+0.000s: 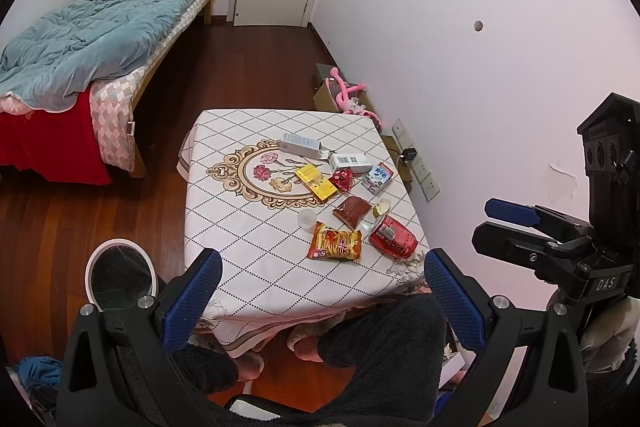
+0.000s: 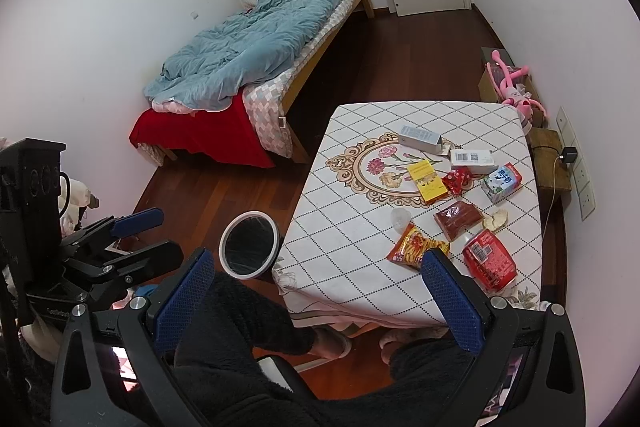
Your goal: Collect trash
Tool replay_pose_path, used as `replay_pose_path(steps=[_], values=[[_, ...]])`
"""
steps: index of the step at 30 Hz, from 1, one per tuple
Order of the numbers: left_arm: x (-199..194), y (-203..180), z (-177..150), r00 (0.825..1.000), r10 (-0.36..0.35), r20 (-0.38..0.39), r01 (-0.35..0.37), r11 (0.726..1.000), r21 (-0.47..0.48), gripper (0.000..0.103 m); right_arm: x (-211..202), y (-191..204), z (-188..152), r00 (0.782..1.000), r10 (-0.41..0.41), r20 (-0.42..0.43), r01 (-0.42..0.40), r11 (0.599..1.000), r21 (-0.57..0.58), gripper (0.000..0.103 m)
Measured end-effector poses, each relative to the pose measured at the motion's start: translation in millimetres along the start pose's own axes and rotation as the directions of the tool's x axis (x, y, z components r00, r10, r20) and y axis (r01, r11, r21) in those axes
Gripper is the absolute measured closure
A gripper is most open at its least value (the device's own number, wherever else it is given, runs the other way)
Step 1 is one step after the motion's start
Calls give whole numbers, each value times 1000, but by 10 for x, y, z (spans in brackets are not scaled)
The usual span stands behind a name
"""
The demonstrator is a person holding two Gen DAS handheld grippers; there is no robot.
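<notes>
The near edge of the desk (image 1: 280, 291) is masked by the left gripper (image 1: 320, 295) and the person's dark-clad legs; in the right wrist view the right gripper (image 2: 316, 299) covers one corner of the noodle packet (image 2: 416, 247). Print on the red can (image 1: 394, 235), the milk carton (image 1: 378, 178) and the yellow box (image 1: 316, 182) is too small to read. The bin (image 1: 120, 277) has its base concealed behind the left gripper's frame, and the dark liner hides any contents.
</notes>
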State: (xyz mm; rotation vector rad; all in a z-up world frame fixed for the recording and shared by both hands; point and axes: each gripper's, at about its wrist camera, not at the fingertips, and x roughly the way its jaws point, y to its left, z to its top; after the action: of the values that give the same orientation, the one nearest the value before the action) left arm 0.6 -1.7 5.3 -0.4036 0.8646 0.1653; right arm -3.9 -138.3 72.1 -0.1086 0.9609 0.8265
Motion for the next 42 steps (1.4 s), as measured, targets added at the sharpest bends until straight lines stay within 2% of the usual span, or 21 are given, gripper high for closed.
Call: replay_pose_path(steps=[8,12,15,17,18,20,22,26,30,34,35,36,38,39,40,42], values=[[34,-23,5,1000,10,-3,-10,1000,7,0,8,-14,46,1000,5,4,-5,1000,-6,0],[317,-14,72,994,110,1,-110,994,23,0,32,-130,57,999,-33,23,33,999,27,0],[816,52,129,977,214,-13,-214,977,26,0,166,-370,42,993,-114,16,112,992,64,0],[1122,107,120,968,249,-41,-248,968,26,0,383,-663,18,983,-181,-24,182,979,95,0],[1425,145,111,961,264,-86,-262,965,26,0,534,-846,-9,973,-226,-50,230,967,107,0],[1793,181,59,953,267,-146,-266,964,24,0,858,-1197,-78,948,-297,-113,310,943,123,0],[2251,226,-17,936,270,-225,-271,962,28,0,1208,-1565,-159,924,-338,-179,363,922,135,0],[2934,263,-191,896,280,-343,-279,959,55,0,1952,-2208,-316,856,-407,-319,457,884,98,0],[3437,268,-313,864,257,-433,-255,965,65,0,2496,-2568,-414,799,-436,-414,491,871,29,0],[3776,158,-371,854,194,-483,-184,980,69,1,2896,-2783,-490,770,-421,-480,476,879,-9,0],[3832,131,-373,853,176,-491,-166,984,64,1,2952,-2816,-495,773,-413,-482,466,885,-10,1],[3872,100,-376,855,157,-495,-148,987,59,4,2987,-2841,-502,772,-405,-490,461,887,-7,4],[3933,40,-383,854,141,-501,-131,990,57,21,3024,-2874,-514,771,-403,-493,462,887,-3,5],[3970,-2,-396,849,142,-509,-127,990,65,25,3031,-2883,-524,771,-405,-493,463,886,-4,5],[3994,-27,-411,848,147,-510,-126,989,75,37,3055,-2912,-532,773,-404,-490,462,887,-2,5],[3966,-101,-425,854,196,-482,-155,980,123,51,3039,-2924,-555,773,-400,-493,464,886,10,5]])
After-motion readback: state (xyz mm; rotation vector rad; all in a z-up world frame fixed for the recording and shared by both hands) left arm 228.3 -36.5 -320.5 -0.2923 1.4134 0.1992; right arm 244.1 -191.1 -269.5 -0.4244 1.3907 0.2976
